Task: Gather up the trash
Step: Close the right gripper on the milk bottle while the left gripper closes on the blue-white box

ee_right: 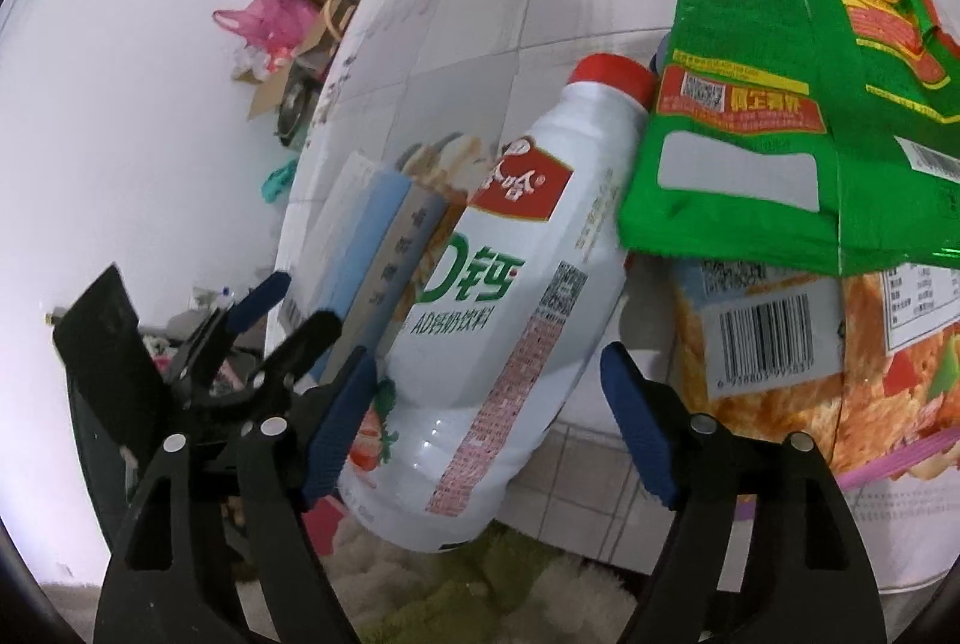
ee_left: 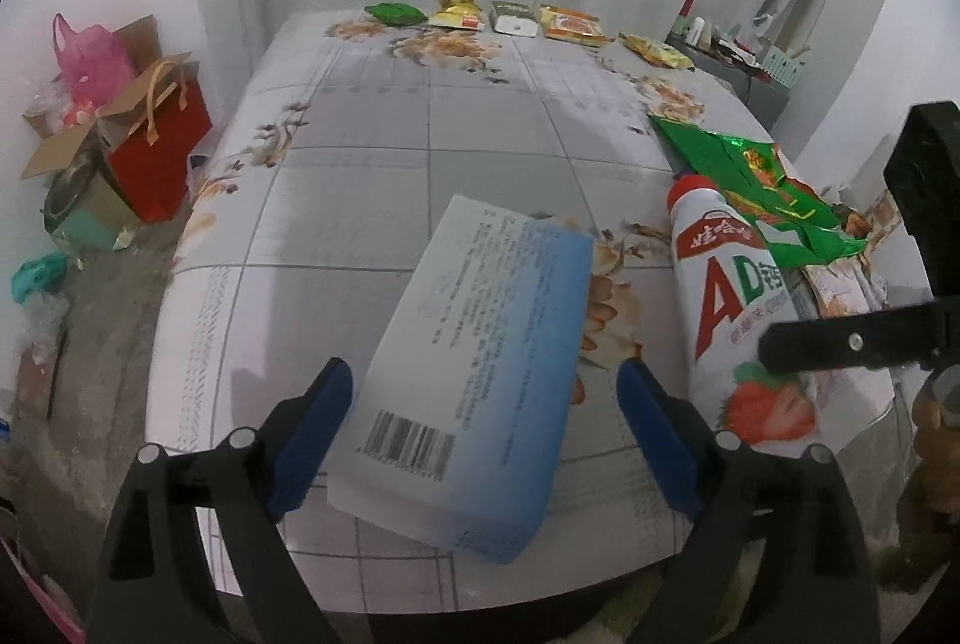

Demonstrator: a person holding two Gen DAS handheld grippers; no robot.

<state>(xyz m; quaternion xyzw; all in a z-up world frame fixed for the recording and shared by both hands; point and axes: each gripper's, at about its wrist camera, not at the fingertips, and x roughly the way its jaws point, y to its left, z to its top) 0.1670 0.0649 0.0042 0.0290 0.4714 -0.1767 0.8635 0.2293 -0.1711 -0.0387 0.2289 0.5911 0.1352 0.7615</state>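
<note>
A white and blue carton lies on the table's near edge, between the open fingers of my left gripper, which do not touch it. A white AD milk bottle with a red cap lies on its side to the right; it also shows in the left wrist view. My right gripper is open around the bottle's base, the left pad close to it. A torn green wrapper and an orange snack bag lie right of the bottle. The carton also shows in the right wrist view.
Several small wrappers line the table's far edge. A red paper bag, a cardboard box and a pink plastic bag stand on the floor at the left. A grey side table with clutter is at the far right.
</note>
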